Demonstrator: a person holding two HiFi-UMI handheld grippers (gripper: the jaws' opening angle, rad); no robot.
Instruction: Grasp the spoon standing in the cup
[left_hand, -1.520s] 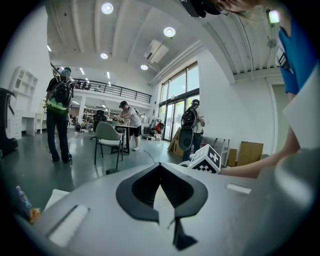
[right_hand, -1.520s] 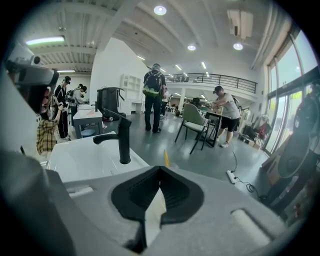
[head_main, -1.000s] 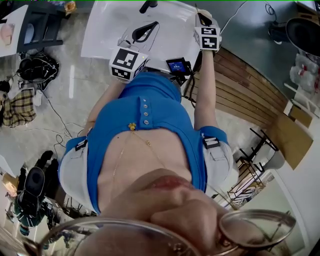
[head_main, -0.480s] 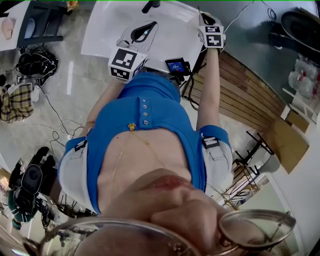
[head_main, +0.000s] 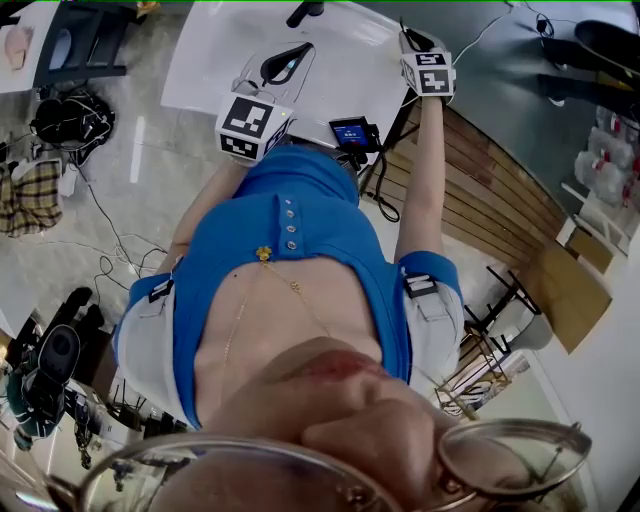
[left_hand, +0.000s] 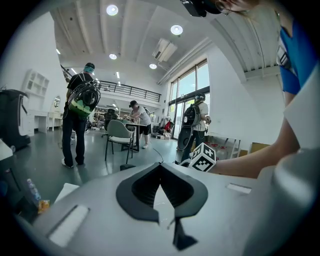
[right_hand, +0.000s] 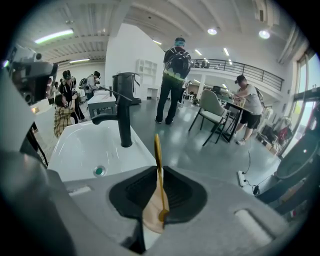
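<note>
Gold spoon (right_hand: 157, 150) in right claw (right_hand: 159, 172), apparently pinched; left claw (left_hand: 160, 166) tips together.

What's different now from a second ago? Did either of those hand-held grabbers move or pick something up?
The right gripper drifted a little toward the head view's right, and its arm stretched further out. It is shut on a gold spoon, but the earlier pictures don't show when it took hold. The left gripper stayed where it was, jaws together and empty.
</note>
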